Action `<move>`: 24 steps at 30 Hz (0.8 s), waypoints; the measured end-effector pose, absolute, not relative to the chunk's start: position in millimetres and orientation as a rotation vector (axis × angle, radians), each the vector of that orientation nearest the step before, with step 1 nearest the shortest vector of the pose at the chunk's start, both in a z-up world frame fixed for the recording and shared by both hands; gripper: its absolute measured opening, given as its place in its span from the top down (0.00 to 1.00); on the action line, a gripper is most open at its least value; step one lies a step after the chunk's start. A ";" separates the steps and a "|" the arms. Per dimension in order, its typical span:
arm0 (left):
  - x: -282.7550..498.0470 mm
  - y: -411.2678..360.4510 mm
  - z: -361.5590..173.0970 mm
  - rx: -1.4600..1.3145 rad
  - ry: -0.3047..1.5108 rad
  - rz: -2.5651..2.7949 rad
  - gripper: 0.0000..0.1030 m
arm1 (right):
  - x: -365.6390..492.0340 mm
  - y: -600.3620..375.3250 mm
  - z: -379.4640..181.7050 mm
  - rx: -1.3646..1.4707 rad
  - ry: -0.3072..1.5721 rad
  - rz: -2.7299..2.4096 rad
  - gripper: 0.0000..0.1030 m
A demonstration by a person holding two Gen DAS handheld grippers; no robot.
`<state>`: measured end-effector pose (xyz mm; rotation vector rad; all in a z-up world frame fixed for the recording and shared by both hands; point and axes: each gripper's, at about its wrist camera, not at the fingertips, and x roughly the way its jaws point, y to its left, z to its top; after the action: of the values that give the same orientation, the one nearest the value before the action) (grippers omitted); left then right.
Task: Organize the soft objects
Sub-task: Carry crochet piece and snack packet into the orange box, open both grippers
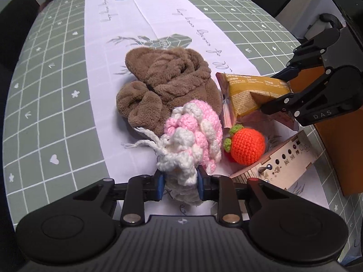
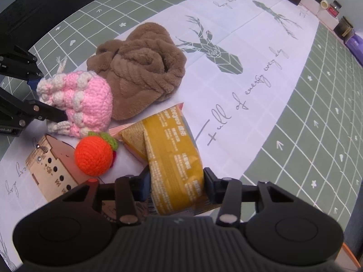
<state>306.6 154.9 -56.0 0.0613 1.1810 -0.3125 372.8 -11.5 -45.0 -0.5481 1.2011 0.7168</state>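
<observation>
The left claw (image 1: 179, 182) is clenched on a pink-and-white crochet pouch (image 1: 192, 140) lying on the table (image 1: 56, 104) against a brown towel (image 1: 168, 83). The right claw (image 2: 175, 187) grips a yellow snack packet (image 2: 172, 158) beside an orange crochet ball (image 2: 94, 156).

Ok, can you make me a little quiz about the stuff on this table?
1. True or false: the left gripper is shut on the pink pouch.
2. What does the right gripper hold? A) towel B) yellow packet C) wooden box
3. Fill in: the orange ball has a ____ leafy top.

Key:
1. True.
2. B, the yellow packet; the towel and wooden box lie free on the table.
3. Green.
</observation>
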 end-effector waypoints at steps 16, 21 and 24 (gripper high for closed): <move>231.1 118.1 37.0 0.122 0.969 -0.161 0.70 | 300.8 -39.7 51.6 -0.489 1.012 0.645 0.56; 196.2 94.9 54.2 0.130 0.903 -0.138 0.70 | 256.7 -59.2 75.0 -0.440 0.951 0.633 0.56; 170.1 81.3 56.1 0.127 0.855 -0.137 0.70 | 231.3 -73.8 78.0 -0.409 0.938 0.621 0.56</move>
<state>170.1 81.3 56.1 0.1273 0.8551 -0.1368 231.3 -73.8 78.0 -0.4085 0.9378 0.6211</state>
